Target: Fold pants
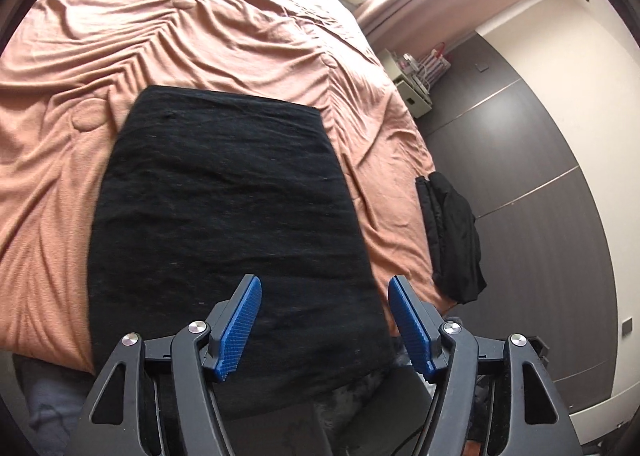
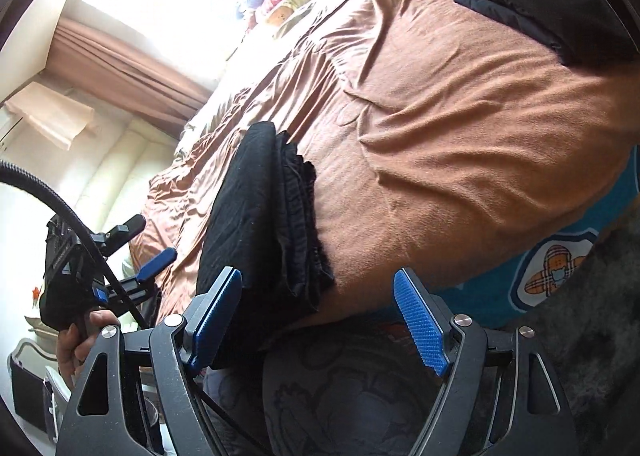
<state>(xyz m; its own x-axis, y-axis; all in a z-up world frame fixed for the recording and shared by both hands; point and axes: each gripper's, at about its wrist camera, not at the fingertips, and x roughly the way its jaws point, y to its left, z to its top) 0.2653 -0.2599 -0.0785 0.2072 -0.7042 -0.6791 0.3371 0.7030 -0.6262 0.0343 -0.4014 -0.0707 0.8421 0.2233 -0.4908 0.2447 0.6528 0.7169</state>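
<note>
Pants (image 1: 224, 224) folded on bed (image 1: 120, 48), jaws apart

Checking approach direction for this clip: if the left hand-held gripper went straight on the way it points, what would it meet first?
Probably the folded black pants on the bed cover. The left hand-held gripper is open and holds nothing, and the black cloth fills the space between and ahead of its fingers. Depth is unclear.

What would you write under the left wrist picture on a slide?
Open left gripper poised over black pants, folded into a flat rectangle on a salmon bedspread.
</note>
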